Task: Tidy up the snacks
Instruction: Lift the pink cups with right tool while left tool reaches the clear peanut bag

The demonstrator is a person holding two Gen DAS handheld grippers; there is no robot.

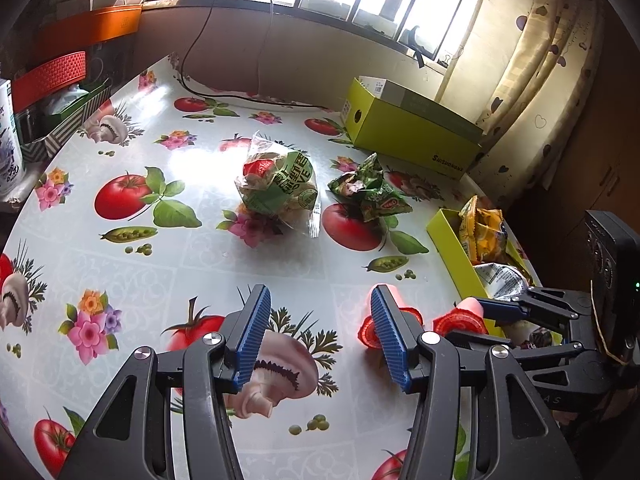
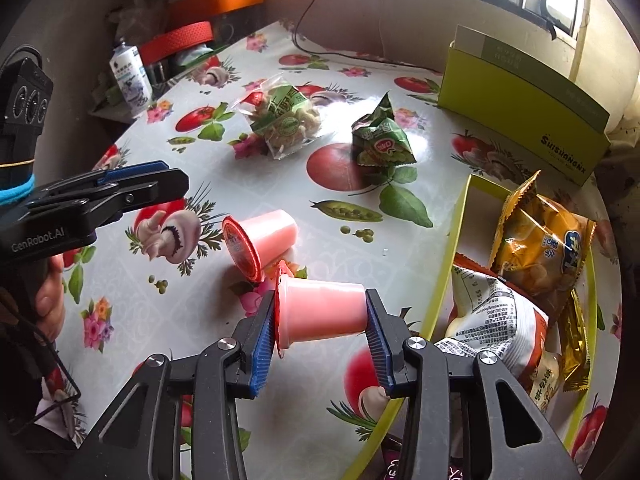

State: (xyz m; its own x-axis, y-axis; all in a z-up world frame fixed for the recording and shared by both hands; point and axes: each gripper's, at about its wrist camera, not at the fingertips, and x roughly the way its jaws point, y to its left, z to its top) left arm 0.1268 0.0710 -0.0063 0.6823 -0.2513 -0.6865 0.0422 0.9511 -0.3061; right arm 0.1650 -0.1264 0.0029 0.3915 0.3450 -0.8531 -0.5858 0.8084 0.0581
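Right gripper (image 2: 320, 328): pinching a pink jelly cup (image 2: 320, 310) end to end, one blue pad on the foil lid, the other on the base; the cup lies sideways between the pads, just above the tablecloth.
Left gripper (image 1: 320, 336): jaws spread, nothing between them, only the printed cloth below; it hovers over the near part of the table.
Second cup (image 2: 256, 242): lying on its side on the cloth, red lid toward the camera, just beside the held cup and between the two grippers.
Tray (image 2: 448, 256): shallow yellow-green box at the right edge of the table, just beside the right gripper; inside it a yellow bag (image 2: 544, 240) and a white bag (image 2: 492, 320) with fine print, the two overlapping.
Clear bag (image 1: 278, 184): see-through packet with green lettering, lying near the middle of the table.
Green packet (image 1: 368, 188): crumpled, just to the right of the clear bag, apart from it.
Big box (image 1: 412, 128): yellow-green carton at the far right of the table, near the curtain (image 1: 532, 60).
Table (image 1: 160, 256): round, covered by a glossy cloth printed with tomatoes, mushrooms, peas and flowers.
Cables (image 1: 224, 92): dark leads running from the windowsill down onto the far edge.
Hand (image 2: 50, 292): fingers around the left gripper's handle, seen at the left of the right camera's view.
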